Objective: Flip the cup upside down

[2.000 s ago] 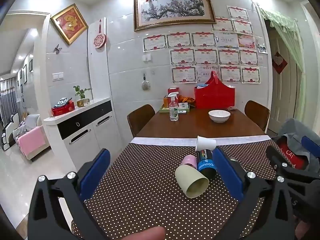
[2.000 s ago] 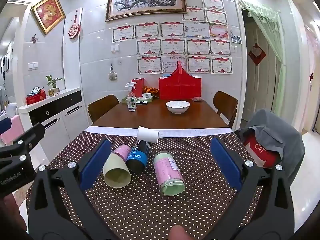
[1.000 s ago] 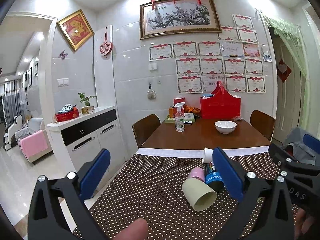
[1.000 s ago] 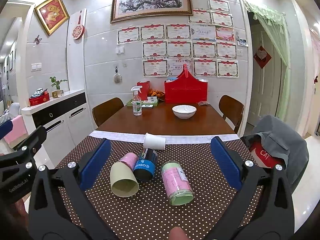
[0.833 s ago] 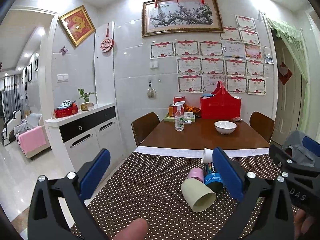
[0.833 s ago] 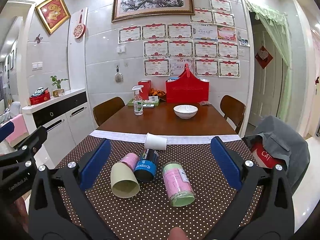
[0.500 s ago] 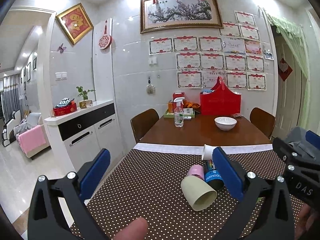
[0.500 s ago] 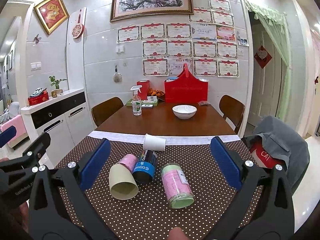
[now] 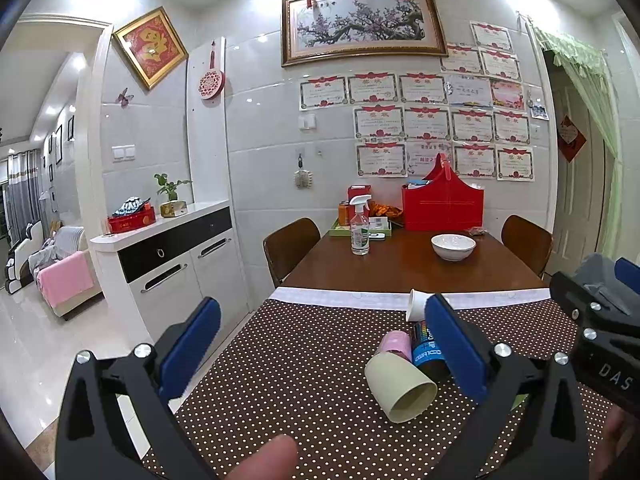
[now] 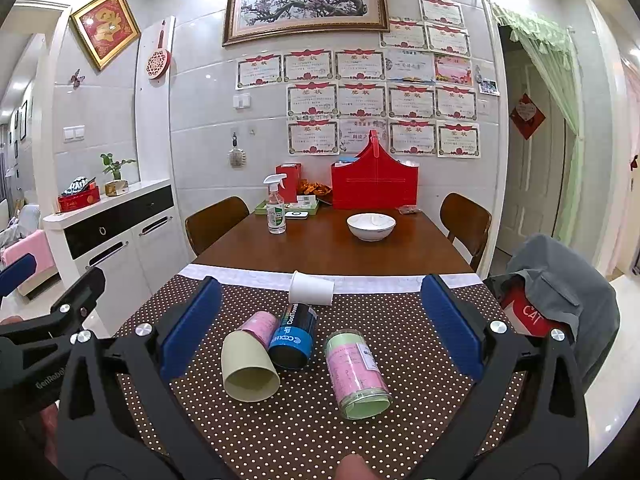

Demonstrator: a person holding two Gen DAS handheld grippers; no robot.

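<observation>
Several cups lie on their sides on a brown dotted cloth (image 10: pixel 304 432). A pale green cup (image 10: pixel 248 368) with a pink base lies with its mouth toward me; it also shows in the left wrist view (image 9: pixel 400 388). Beside it lie a black and blue cup (image 10: pixel 294 336), a pink-labelled green cup (image 10: pixel 356 372) and a white paper cup (image 10: pixel 312 288). My right gripper (image 10: pixel 316 324) is open and empty, held above and in front of the cups. My left gripper (image 9: pixel 324 344) is open and empty, to the left of the cups.
Beyond the cloth the wooden table (image 10: pixel 328 248) holds a white bowl (image 10: pixel 371 226), a spray bottle (image 10: pixel 276 208) and a red basket (image 10: pixel 374 184). Chairs stand at both sides. A chair with a grey jacket (image 10: pixel 560 276) is at the right. A white cabinet (image 9: pixel 168 256) is at the left.
Both views have shifted slightly; the cups sit a little lower and nearer in the right wrist view. The cups have not moved and both grippers stay open.
</observation>
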